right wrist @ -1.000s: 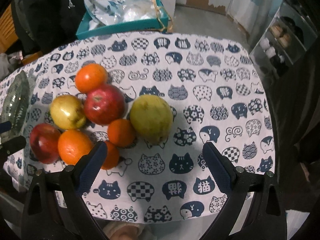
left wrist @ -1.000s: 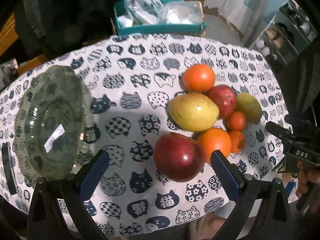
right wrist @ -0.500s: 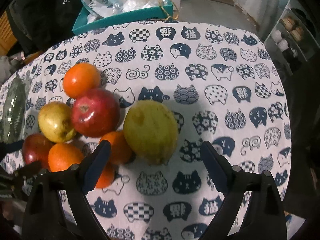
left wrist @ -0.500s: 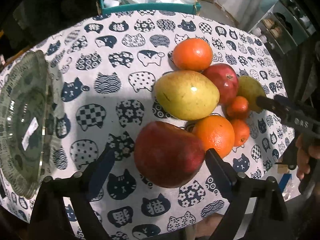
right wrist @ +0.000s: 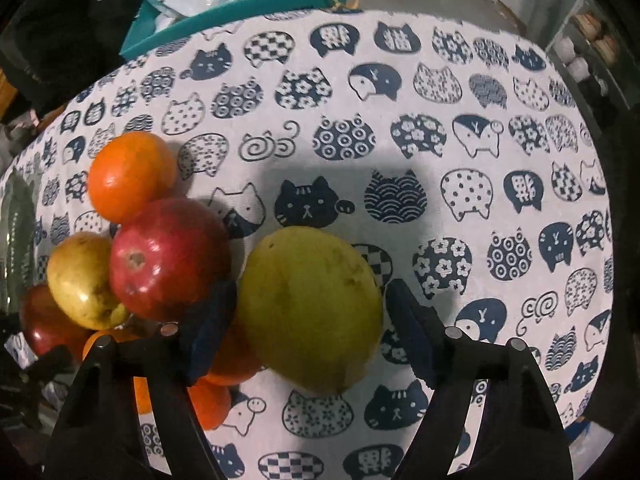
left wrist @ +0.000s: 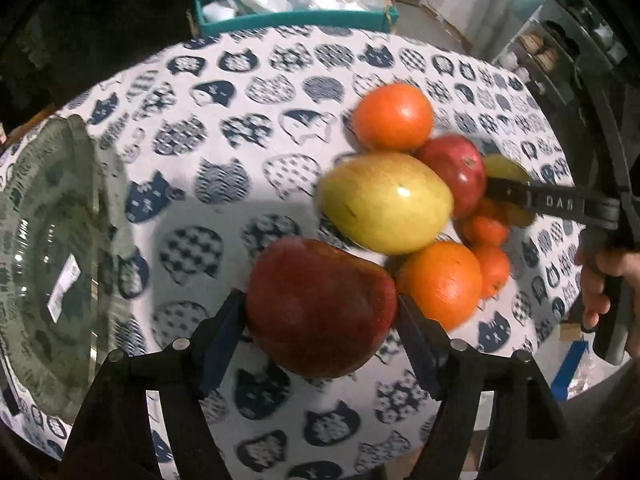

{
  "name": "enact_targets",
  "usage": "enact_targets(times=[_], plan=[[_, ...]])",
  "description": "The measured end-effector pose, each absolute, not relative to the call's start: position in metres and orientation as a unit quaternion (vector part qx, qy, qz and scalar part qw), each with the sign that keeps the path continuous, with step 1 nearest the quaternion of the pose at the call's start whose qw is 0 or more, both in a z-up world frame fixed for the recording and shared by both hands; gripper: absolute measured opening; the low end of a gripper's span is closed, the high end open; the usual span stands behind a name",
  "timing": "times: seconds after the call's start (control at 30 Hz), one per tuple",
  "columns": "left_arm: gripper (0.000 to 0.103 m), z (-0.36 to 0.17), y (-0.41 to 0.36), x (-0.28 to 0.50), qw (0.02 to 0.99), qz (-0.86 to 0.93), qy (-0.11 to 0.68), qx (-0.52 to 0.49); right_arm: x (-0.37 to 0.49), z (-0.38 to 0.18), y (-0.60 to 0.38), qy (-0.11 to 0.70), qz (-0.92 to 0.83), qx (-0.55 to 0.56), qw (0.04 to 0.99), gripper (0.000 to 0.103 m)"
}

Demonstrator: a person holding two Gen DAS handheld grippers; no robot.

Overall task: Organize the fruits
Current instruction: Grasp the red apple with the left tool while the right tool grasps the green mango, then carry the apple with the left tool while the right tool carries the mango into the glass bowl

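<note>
A pile of fruit lies on the cat-print tablecloth (left wrist: 248, 128). My left gripper (left wrist: 320, 312) has both pads against the sides of a dark red apple (left wrist: 320, 304) at the pile's near edge. Behind it lie a yellow-green pear (left wrist: 386, 200), an orange (left wrist: 440, 282), a second red apple (left wrist: 456, 172) and another orange (left wrist: 394, 116). My right gripper (right wrist: 308, 312) straddles a large green-yellow pear (right wrist: 310, 308), with the left pad touching and a small gap at the right pad. The right gripper also shows in the left wrist view (left wrist: 548, 200).
A clear glass bowl (left wrist: 44, 264) stands on the table's left side. A teal box (left wrist: 296, 20) with plastic bags sits beyond the far edge. Small tangerines (left wrist: 486, 228) lie between the big fruits. Shelves (left wrist: 560, 52) stand at the right.
Both grippers have moved forward and narrowed. The left one has closed onto the dark red apple; the right one has come around the green-yellow pear.
</note>
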State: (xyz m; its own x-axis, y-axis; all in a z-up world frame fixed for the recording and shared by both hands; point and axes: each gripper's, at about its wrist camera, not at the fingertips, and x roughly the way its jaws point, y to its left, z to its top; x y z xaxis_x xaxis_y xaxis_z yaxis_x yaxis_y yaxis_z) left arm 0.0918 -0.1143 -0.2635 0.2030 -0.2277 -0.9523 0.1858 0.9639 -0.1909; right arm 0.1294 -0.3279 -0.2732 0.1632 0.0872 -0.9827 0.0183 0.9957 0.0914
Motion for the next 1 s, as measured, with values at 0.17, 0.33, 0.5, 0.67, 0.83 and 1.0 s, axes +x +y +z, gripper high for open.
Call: enact_targets(times=[0.17, 0.33, 0.5, 0.67, 0.83, 1.0], plan=[[0.076, -0.263, -0.103, 0.102, 0.779, -0.125, 0.614, -0.030, 0.133, -0.283, -0.335, 0.655, 0.024, 0.080, 0.751, 0.067], [0.076, -0.260, -0.097, 0.104, 0.784, -0.118, 0.608, -0.031, 0.129, -0.278, -0.332, 0.647, 0.009, 0.063, 0.760, 0.067], [0.076, -0.249, -0.092, 0.105, 0.795, -0.107, 0.596, -0.031, 0.113, -0.263, -0.329, 0.624, -0.010, 0.027, 0.781, 0.067], [0.076, -0.235, -0.087, 0.105, 0.809, -0.099, 0.579, -0.032, 0.105, -0.242, -0.327, 0.597, -0.012, 0.023, 0.802, 0.067], [0.076, -0.217, -0.083, 0.102, 0.822, -0.095, 0.560, -0.032, 0.092, -0.217, -0.320, 0.565, -0.007, 0.025, 0.824, 0.067], [0.076, -0.198, -0.077, 0.097, 0.835, -0.090, 0.542, -0.033, 0.086, -0.192, -0.308, 0.535, 0.006, 0.017, 0.845, 0.067]])
